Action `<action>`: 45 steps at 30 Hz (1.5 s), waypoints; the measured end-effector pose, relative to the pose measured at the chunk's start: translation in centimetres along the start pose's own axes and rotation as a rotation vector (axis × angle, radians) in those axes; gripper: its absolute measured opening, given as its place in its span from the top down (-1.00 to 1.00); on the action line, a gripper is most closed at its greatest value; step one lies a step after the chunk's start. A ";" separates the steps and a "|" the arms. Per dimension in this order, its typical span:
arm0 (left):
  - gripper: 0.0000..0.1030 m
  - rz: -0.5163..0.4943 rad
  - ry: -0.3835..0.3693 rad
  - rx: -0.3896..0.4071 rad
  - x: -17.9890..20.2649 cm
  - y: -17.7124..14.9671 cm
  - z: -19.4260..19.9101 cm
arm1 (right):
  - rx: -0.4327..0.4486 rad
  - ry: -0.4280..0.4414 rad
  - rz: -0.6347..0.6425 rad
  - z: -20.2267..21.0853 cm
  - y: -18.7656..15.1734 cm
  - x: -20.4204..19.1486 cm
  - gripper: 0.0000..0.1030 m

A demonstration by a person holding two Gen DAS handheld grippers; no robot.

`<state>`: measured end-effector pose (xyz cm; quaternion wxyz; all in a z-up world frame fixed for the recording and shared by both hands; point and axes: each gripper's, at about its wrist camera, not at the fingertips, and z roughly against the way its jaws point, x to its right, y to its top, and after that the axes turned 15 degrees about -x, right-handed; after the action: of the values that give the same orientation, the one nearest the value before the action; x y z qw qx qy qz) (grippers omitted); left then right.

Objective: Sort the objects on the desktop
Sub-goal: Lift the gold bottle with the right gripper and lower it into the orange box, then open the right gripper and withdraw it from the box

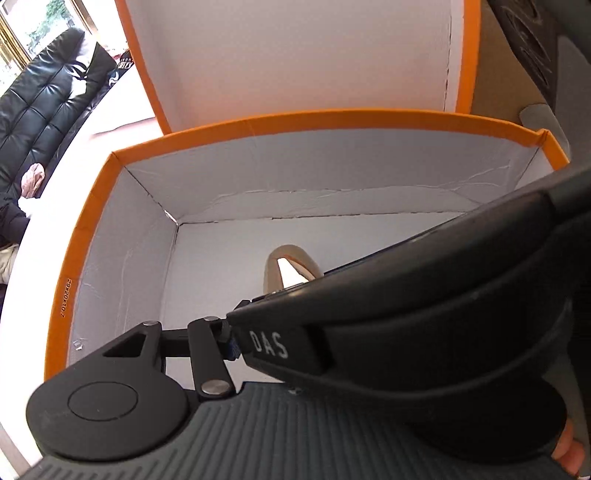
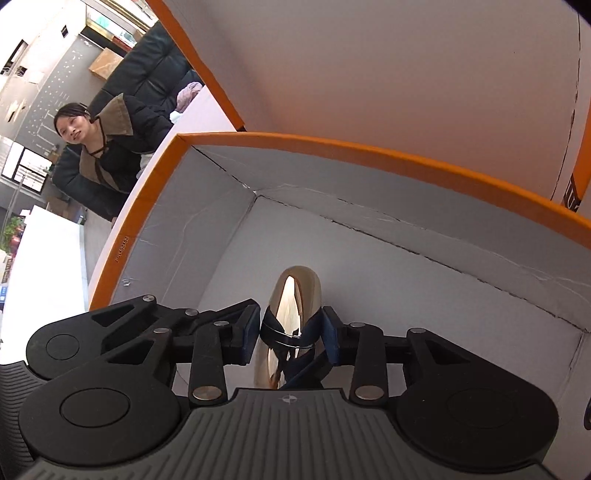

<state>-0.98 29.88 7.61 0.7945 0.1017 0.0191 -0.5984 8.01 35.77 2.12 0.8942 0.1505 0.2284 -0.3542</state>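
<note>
Bright, even daylight in both views, coming from a window point(image 1: 33, 33) at top left, blown out to white there. Soft shadows only inside the box point(image 1: 92, 229), darker along its floor edges. Strong glare on the shiny gold object point(image 2: 295, 295). Heavy fisheye bending at the edges, dark corners. Slightly soft focus on near black parts at the bottom.

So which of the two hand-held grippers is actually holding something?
The right hand-held gripper: its blue pads clamp a shiny gold object over the orange-rimmed box. The left hand-held gripper's fingertips are hidden.
</note>
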 end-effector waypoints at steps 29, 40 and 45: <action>-0.83 0.149 -0.016 0.644 -2.4 -8.6 16.1 | 0.788 0.145 -0.111 18.3 -19.2 5.7 -1.00; -1.00 -0.107 -0.384 0.974 10.3 -13.3 22.4 | 1.003 0.038 -0.229 24.4 -32.9 15.3 -1.00; -1.00 -0.210 -0.402 0.908 19.0 -12.2 19.2 | 0.962 0.028 -0.376 23.6 -36.0 21.7 -1.00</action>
<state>-9.06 5.15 21.78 0.5937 0.3172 -0.3864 -0.6306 3.85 -12.02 7.17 0.6416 0.5059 0.0747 -0.5717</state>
